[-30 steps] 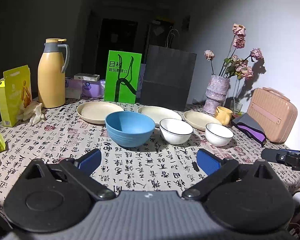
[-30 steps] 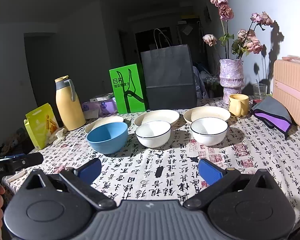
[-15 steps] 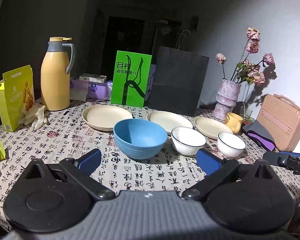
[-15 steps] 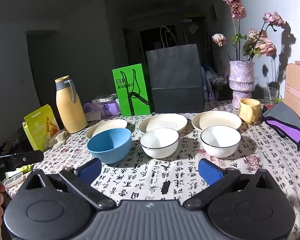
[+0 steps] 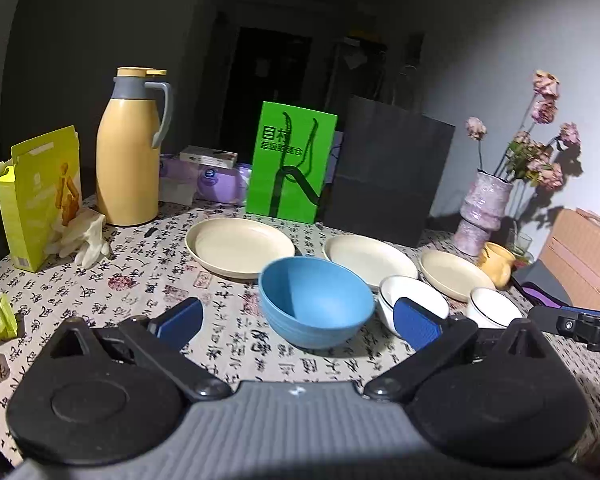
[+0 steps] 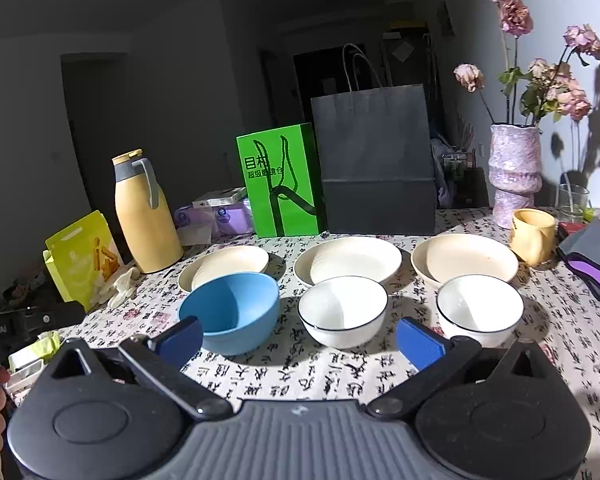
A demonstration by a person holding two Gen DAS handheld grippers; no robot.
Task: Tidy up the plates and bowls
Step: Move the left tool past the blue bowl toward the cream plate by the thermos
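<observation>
Left wrist view: the right blue pad covers part of the middle white bowl; the pink case is cut off at the frame edge. Right wrist view: the blue bowl hides the near rim of the left plate; small print on the tablecloth is unreadable

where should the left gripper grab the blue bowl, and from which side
Take the blue bowl by its near rim, one finger inside and one outside the wall. It stands upright and open, too wide for the jaws to span, and its thin rim faces the left gripper, whose jaws are open. Coming from the front likely avoids the plate behind and the white bowl beside it.
</observation>
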